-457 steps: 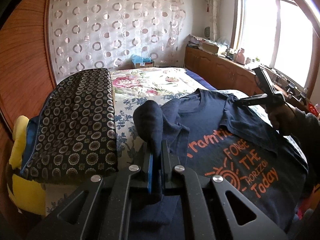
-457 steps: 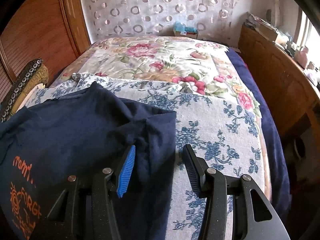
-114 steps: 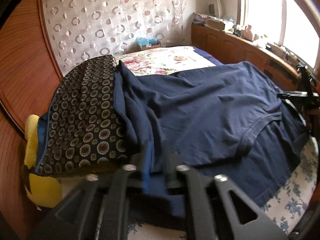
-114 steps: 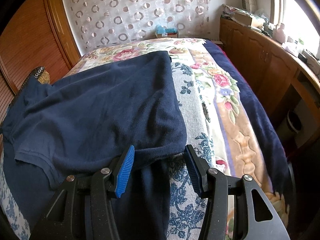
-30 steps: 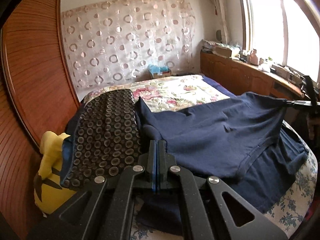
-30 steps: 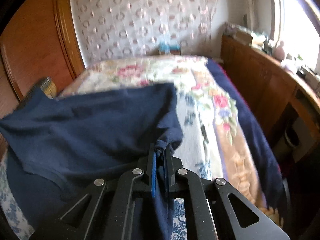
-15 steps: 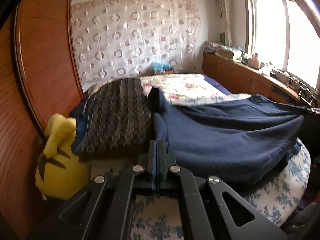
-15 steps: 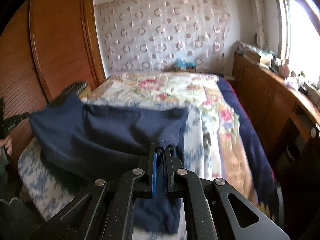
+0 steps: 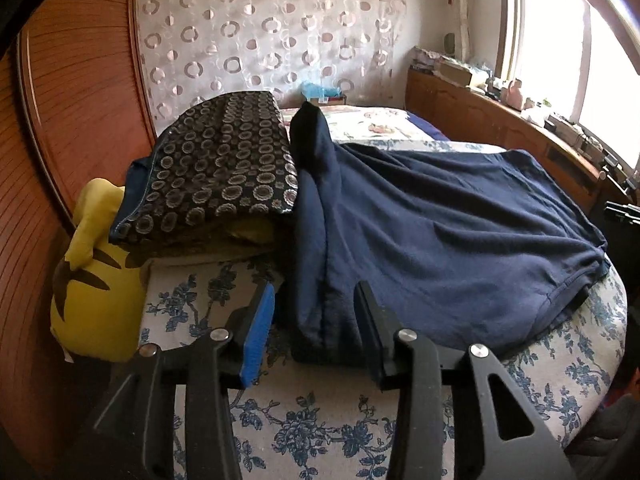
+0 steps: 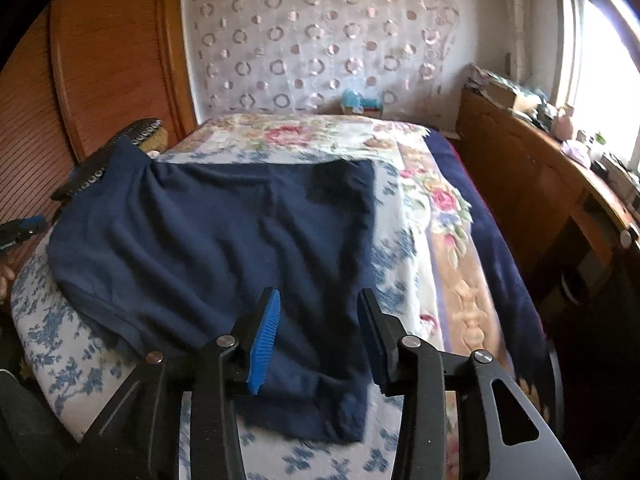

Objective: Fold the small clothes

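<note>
1. Both of my grippers have just been opening. The left gripper (image 9: 316, 330) stands with its jaws parted around the near left corner of the navy T-shirt (image 9: 440, 240), the cloth lying between the pads without being pinched.
2. The right gripper (image 10: 318, 334) is likewise released, its jaws spread over the near right corner of the same shirt, which lies slack beneath them.
3. A second ago each gripper was clenched on a corner and the shirt hung stretched between them; now it is laid down on the bed (image 10: 420, 216), so I judge this fold has been set in place and let go.
4. The shirt lies across the near end of the bed on the blue-flowered cover, plain navy side up, with a hem curving along its near edge. Its far left corner rides up against the patterned cushion (image 9: 224, 168).
5. It looks wrinkled and wider than a finished fold, so I reckon more folding is needed.
6. Count: one shirt, two grippers, one dark patterned cushion at the left, one yellow plush toy (image 9: 92, 276) just beside it, one bed.
</note>
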The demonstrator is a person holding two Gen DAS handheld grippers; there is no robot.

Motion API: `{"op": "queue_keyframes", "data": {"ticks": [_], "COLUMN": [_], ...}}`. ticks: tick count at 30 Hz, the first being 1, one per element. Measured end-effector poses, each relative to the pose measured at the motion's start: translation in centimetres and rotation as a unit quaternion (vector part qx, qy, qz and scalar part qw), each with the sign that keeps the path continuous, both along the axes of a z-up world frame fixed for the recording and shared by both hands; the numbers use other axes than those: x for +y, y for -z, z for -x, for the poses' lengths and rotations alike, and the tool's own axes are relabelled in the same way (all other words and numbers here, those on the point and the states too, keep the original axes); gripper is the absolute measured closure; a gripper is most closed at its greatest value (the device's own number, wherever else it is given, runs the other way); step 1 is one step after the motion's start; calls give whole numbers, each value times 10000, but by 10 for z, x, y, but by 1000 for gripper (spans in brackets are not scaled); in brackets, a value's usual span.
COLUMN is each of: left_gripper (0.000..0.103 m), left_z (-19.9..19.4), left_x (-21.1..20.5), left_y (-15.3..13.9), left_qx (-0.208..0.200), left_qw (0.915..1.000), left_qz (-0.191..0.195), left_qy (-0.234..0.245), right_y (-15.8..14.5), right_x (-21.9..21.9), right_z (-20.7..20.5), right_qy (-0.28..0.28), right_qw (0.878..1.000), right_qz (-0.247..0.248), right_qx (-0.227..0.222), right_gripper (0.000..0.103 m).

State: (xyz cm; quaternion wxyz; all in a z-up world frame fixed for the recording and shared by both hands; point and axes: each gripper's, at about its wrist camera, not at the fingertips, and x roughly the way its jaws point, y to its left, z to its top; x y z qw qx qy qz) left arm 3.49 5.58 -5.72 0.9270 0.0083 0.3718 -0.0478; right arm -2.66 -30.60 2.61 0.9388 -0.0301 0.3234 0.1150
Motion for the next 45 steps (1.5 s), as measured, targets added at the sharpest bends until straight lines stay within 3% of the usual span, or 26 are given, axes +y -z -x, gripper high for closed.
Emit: {"op": "queue_keyframes", "data": {"ticks": [8, 10, 12, 14, 21, 34, 42, 43, 45], "left_gripper": [59, 55, 43, 41, 41, 40, 41, 42, 55], "left_z": [-10, -13, -16, -19, -29, -24, -20, -20, -19], "left_x": [-2, -2, -2, -2, -3, 4, 3, 1, 0], "left_y": [13, 18, 21, 25, 37, 39, 39, 39, 38], "left_qx": [216, 300, 360, 453, 682, 663, 641, 639, 617], "left_qw": [9997, 9995, 9993, 9990, 9976, 9975, 9975, 9975, 9975], "left_qz": [-74, -106, -85, -5, 26, 228, 290, 281, 320], "left_qy": [9, 17, 40, 66, 85, 41, 79, 98, 163], "right_y": [32, 41, 47, 54, 66, 76, 78, 78, 78], "right_x": [32, 39, 41, 39, 34, 33, 32, 30, 30], "right_z": [-11, -18, -27, -33, -34, 7, 13, 13, 11], "right_qy": [-545, -650, -697, -674, -462, -85, -67, -63, -52], "right_qw": [9982, 9973, 9966, 9965, 9978, 9999, 9999, 9999, 9999], "right_qz": [121, 195, 227, 233, 136, 92, 93, 90, 85], "right_qx": [199, 283, 374, 434, 446, 44, -54, -44, -20], "right_gripper": [57, 57, 57, 57, 57, 53, 46, 44, 41]}}
